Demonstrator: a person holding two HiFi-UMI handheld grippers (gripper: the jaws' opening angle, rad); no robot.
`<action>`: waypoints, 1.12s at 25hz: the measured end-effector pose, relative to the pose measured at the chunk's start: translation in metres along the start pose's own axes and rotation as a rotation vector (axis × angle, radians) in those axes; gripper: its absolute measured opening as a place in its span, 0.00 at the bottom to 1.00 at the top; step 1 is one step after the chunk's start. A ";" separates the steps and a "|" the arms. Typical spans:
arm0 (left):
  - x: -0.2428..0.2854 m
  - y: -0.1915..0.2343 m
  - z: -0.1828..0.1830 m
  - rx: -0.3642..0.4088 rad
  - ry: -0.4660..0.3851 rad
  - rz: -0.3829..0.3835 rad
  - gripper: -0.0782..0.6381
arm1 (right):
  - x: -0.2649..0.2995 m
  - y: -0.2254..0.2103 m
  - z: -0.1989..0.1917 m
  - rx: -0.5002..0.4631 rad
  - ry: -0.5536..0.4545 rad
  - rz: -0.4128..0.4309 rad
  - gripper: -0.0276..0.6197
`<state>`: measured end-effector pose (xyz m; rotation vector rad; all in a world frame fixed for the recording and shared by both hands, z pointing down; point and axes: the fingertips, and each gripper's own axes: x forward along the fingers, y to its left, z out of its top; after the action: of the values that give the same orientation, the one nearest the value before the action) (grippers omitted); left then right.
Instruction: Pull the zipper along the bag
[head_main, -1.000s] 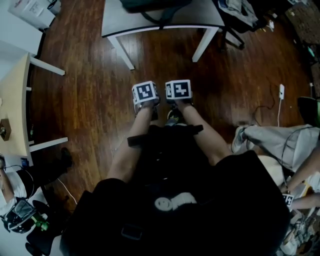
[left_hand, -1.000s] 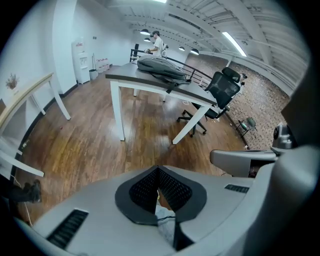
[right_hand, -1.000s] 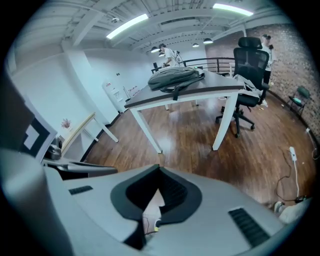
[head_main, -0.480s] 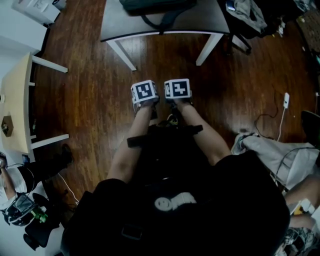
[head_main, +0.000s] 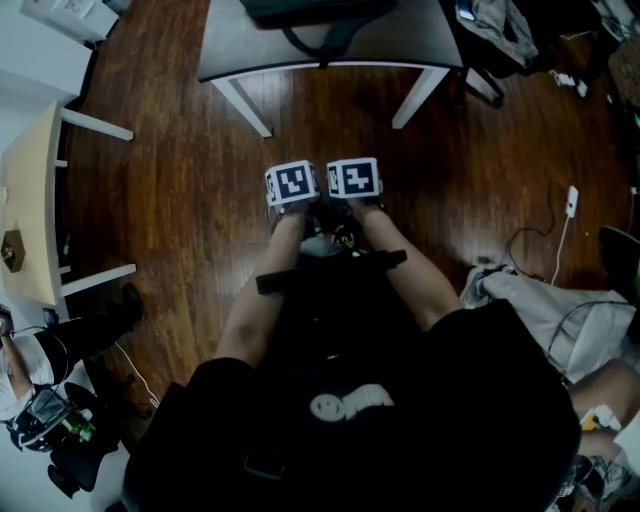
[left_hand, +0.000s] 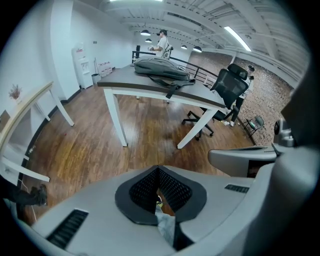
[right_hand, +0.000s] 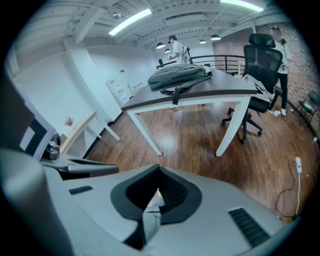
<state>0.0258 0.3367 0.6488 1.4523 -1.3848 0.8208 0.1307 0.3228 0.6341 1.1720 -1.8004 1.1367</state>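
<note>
The dark grey bag lies on a grey-topped table with white legs, some way ahead of me. It also shows in the left gripper view, as the bag with a strap hanging over the table's edge, and in the right gripper view as the bag. My left gripper and right gripper hang side by side over the wooden floor, short of the table. The left gripper and the right gripper are both shut, with nothing of the bag in them. The zipper cannot be made out.
A black office chair stands right of the table. A pale wooden table is at the left. A white charger with its cable lies on the floor at the right, near a seated person's leg. People stand far behind the table.
Both grippers stay shut and side by side, a touch closer together. The seated person's leg at the right has drawn back toward the frame's edge.
</note>
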 end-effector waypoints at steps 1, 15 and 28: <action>0.003 0.000 0.002 0.005 0.004 -0.007 0.11 | 0.002 -0.001 0.002 0.005 0.004 -0.004 0.07; 0.039 0.014 0.113 0.068 0.011 -0.076 0.11 | 0.041 0.001 0.115 0.024 -0.081 -0.076 0.07; 0.058 0.043 0.187 0.117 0.014 -0.132 0.11 | 0.068 0.025 0.191 0.040 -0.158 -0.120 0.07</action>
<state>-0.0329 0.1454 0.6467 1.6063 -1.2335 0.8366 0.0670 0.1296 0.6155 1.4084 -1.8033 1.0405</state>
